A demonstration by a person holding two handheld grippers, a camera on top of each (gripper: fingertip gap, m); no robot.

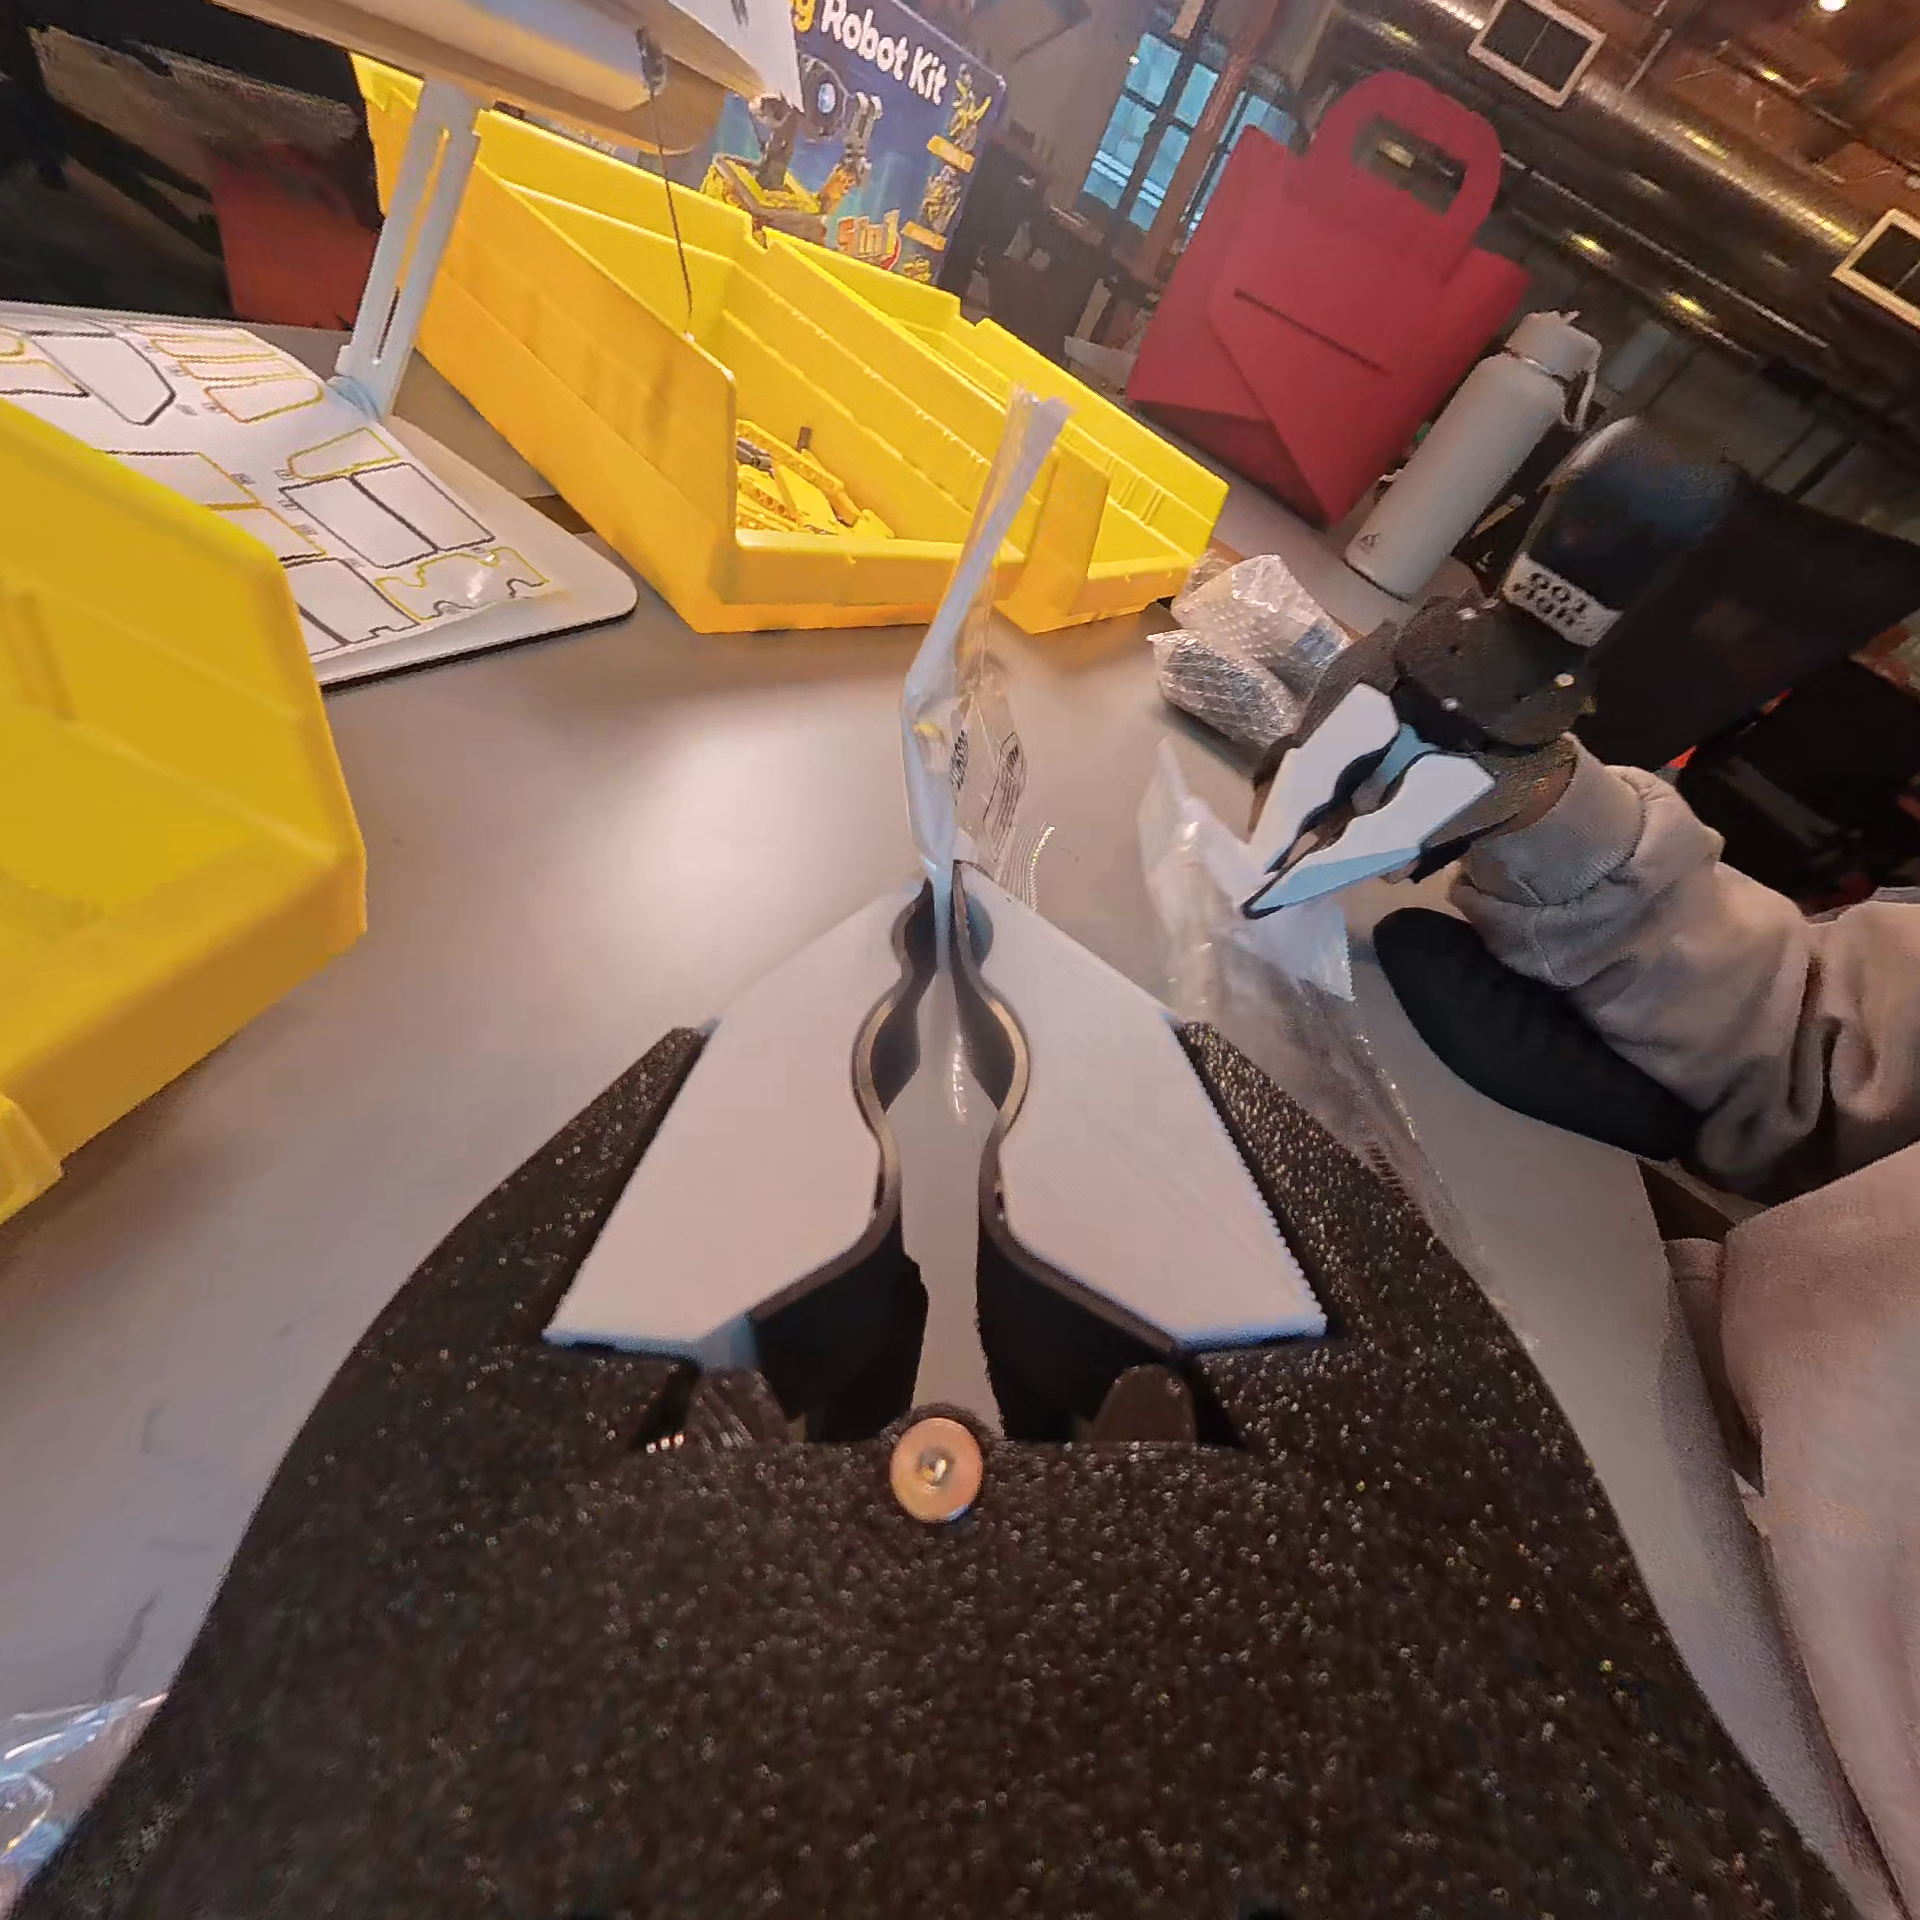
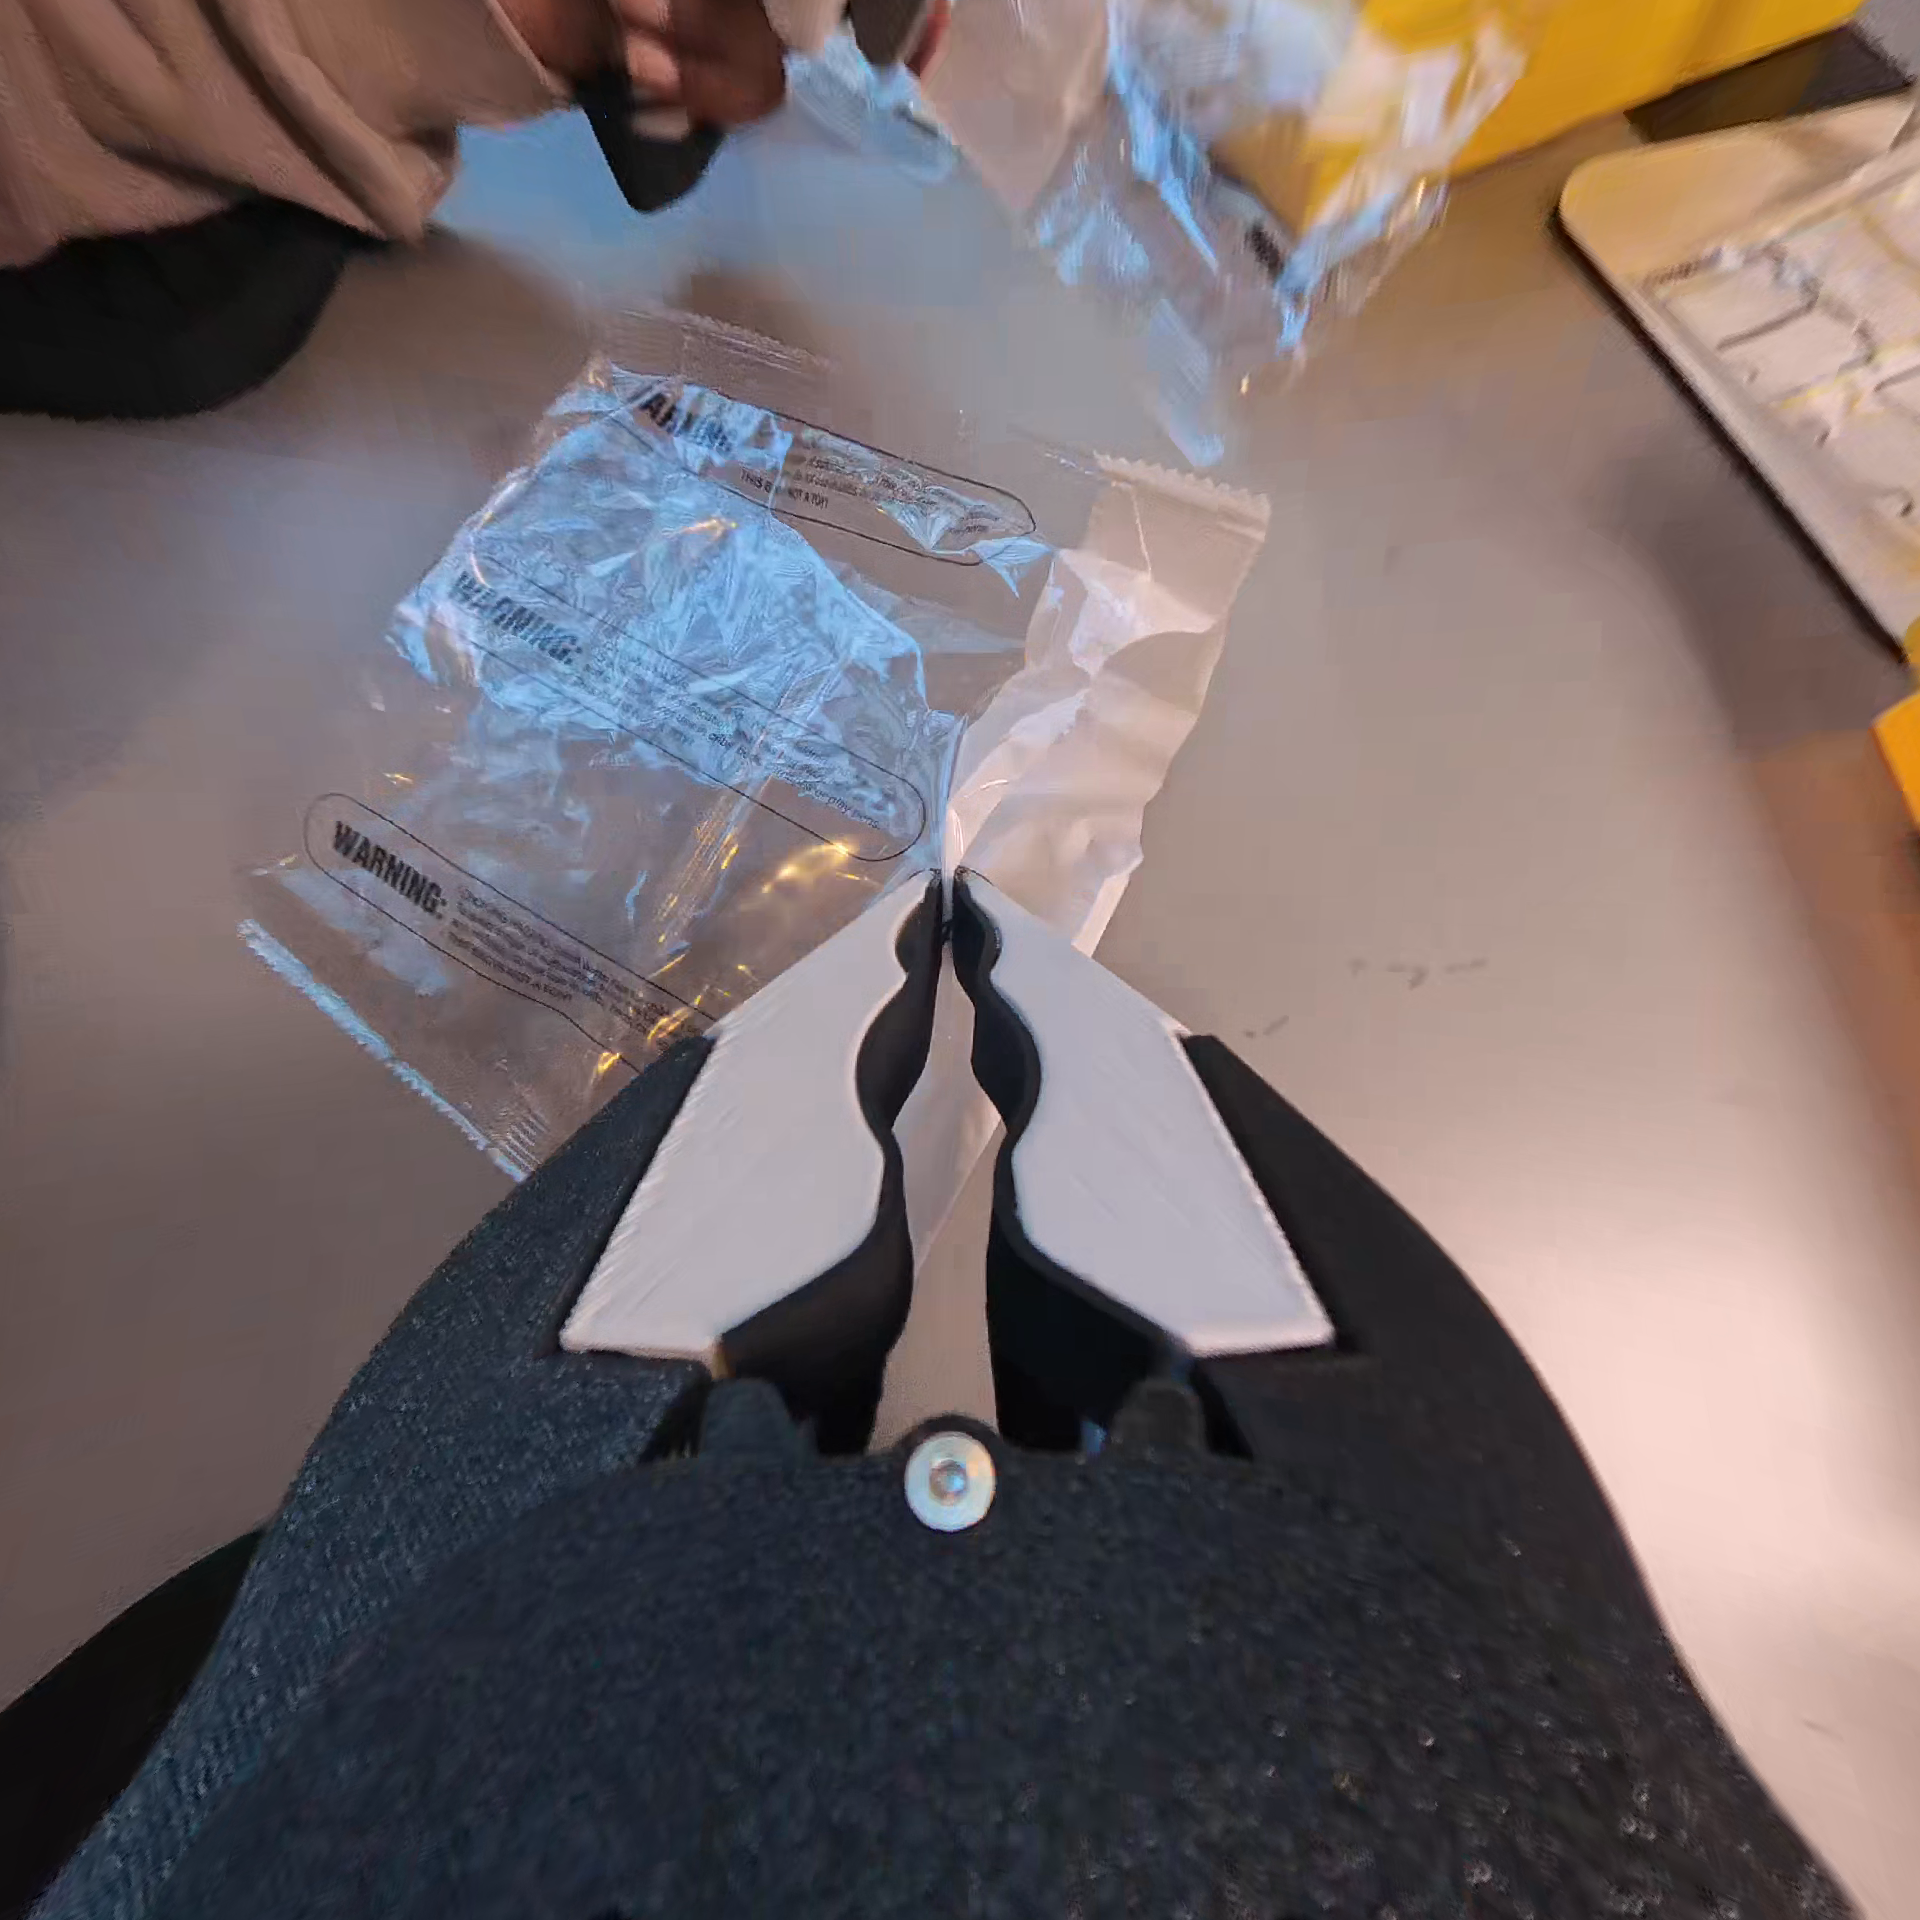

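My left gripper (image 1: 948, 883) is shut on a clear plastic bag (image 1: 971, 665), which stands up edge-on from the tips above the grey table (image 1: 582, 852). The same bag shows blurred at the top of the right wrist view (image 2: 1195, 208). My right gripper (image 2: 951, 878) is shut at the table, its tips pinching a fold where a flat clear printed bag (image 2: 644, 665) meets a white translucent bag (image 2: 1132, 644). In the left wrist view the right gripper (image 1: 1262, 902) is low at the right, on those bags (image 1: 1226, 935), held by a grey-sleeved hand.
Yellow divided bins (image 1: 831, 436) stand behind, and another yellow bin (image 1: 156, 727) at the left. A white mat with outlined shapes (image 1: 364, 520) lies between them. Bubble-wrapped parcels (image 1: 1236, 644), a white bottle (image 1: 1455, 457) and a red felt bag (image 1: 1340, 312) sit at the back right.
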